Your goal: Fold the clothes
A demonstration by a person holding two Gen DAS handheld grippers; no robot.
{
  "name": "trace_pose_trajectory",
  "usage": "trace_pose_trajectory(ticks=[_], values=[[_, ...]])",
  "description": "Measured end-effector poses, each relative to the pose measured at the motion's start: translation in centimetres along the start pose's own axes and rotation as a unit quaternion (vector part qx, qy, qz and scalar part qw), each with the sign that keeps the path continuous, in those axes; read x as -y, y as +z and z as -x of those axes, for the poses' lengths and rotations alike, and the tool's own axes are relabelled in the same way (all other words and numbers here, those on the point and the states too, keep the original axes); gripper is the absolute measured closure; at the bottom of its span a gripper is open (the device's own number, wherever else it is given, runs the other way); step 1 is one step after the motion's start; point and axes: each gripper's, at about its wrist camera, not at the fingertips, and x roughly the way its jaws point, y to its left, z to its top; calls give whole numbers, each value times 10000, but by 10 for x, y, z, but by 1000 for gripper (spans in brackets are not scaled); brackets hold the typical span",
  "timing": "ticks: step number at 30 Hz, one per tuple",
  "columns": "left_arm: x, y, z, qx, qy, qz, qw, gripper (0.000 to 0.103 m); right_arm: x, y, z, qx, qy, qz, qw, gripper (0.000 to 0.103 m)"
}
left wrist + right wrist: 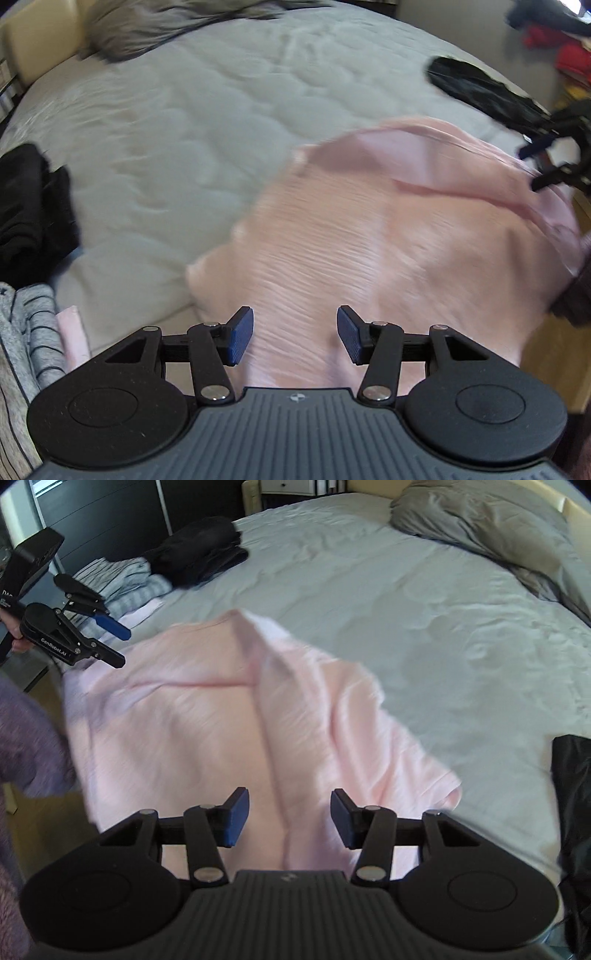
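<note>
**Pink garment lies loose on the bed under two parted claws**

The pink garment lies spread and rumpled on the grey bedspread, at the bed's near edge. One flap is folded over its middle, leaving a raised crease that runs away from the near edge.

The left gripper hangs above the near part of the pink garment with its blue pads apart; cloth shows in the gap below them, but neither pad presses on it. The right gripper hangs likewise over the garment's near hem, jaws parted, nothing clamped between them. Seen from the right wrist camera, the left gripper sits above the garment's left border, clear of the fabric.

Relative to the pink garment, a dark folded pile and a striped grey pile rest beyond its left side. A black garment lies just off its right side. A rumpled grey pillow lies far across the bed.
</note>
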Motion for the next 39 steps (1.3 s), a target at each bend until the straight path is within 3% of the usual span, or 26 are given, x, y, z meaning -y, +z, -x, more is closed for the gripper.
trace_pose_trajectory(ticks=[5,7,8,9,12,15,27,32,39], values=[[-28,6,-20,-307,-51,319,9990,56,12,8,-13,-141,-4,-14,9999,52],[-30,6,-26,-485,-179,336,9981,65,14,8,-13,-265,42,30,9996,59],[-29,6,-25,-540,-241,331,9977,73,15,7,-13,-311,49,56,9995,75],[-28,7,-24,-550,-259,328,9976,77,16,7,-14,-346,50,52,9994,84],[-26,7,-18,-552,-289,301,9976,92,16,5,-12,-372,82,-14,9993,90],[-22,2,-8,-497,-296,229,9981,100,15,3,-6,-349,171,-38,9992,94],[-2,-41,57,-32,-259,-25,9997,103,-2,-37,49,-192,706,297,9969,97],[9,-63,89,194,-508,-430,9976,103,1,-62,73,-239,791,235,9963,98],[27,-90,92,-275,-777,-955,9920,103,-10,-90,73,-805,1130,412,9895,98]])
